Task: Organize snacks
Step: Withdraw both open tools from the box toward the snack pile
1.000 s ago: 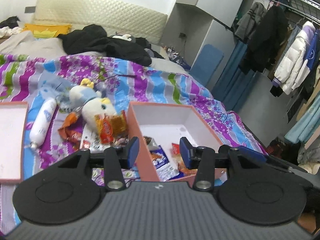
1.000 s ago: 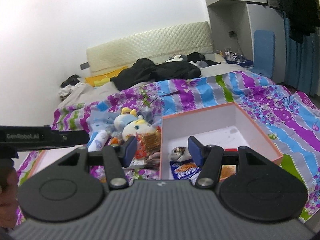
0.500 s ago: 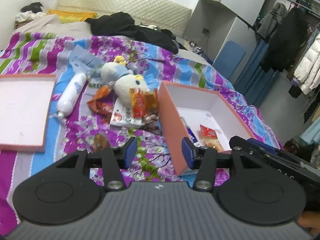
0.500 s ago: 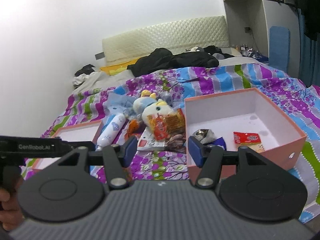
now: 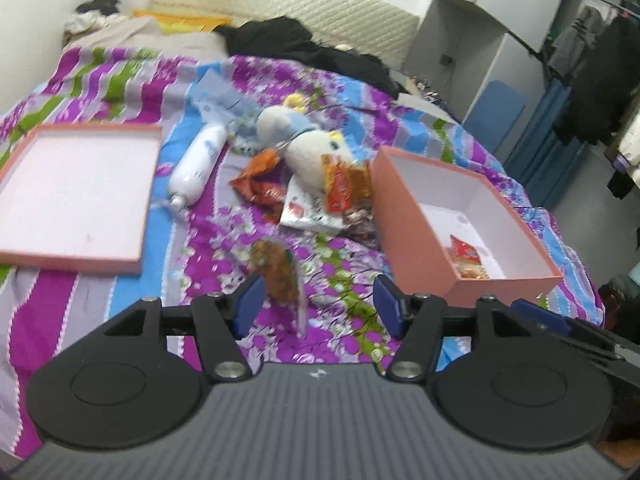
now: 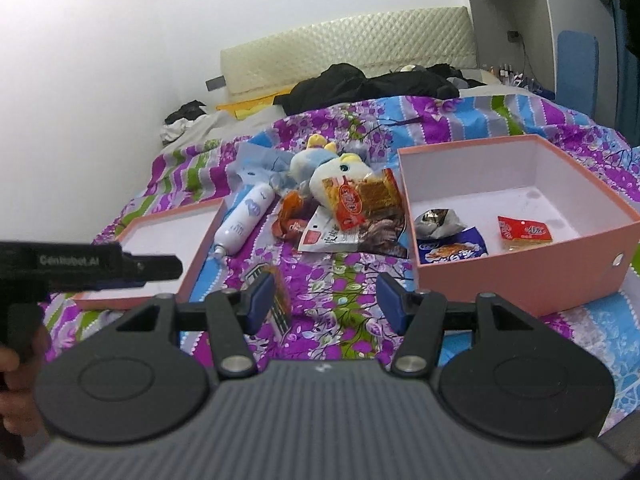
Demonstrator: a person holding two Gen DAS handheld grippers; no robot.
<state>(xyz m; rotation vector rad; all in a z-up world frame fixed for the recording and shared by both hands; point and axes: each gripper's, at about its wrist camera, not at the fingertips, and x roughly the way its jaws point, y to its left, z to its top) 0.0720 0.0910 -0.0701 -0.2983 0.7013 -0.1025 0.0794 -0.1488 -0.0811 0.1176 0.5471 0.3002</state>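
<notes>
A pink box (image 5: 416, 216) (image 6: 520, 272) stands open on the bed at the right, with a red packet (image 6: 524, 232), a blue packet (image 6: 452, 252) and a silver wrapper (image 6: 438, 220) inside. A pile of snack packets (image 5: 340, 188) (image 6: 360, 204) lies left of it. A small brown packet (image 5: 280, 272) (image 6: 280, 296) lies alone on the bedspread. My left gripper (image 5: 318, 306) is open just above that packet, which is near its left finger. My right gripper (image 6: 324, 298) is open and empty over the bedspread.
The box lid (image 5: 76, 192) (image 6: 160, 236) lies upturned at the left. A white bottle (image 5: 198, 166) (image 6: 248, 218) and a plush toy (image 5: 304, 144) (image 6: 332, 168) lie behind the snacks. Dark clothes (image 5: 312, 48) cover the head of the bed.
Both grippers have pulled back and left from the box. The left one has come down towards the lone brown packet. Both stay open.
</notes>
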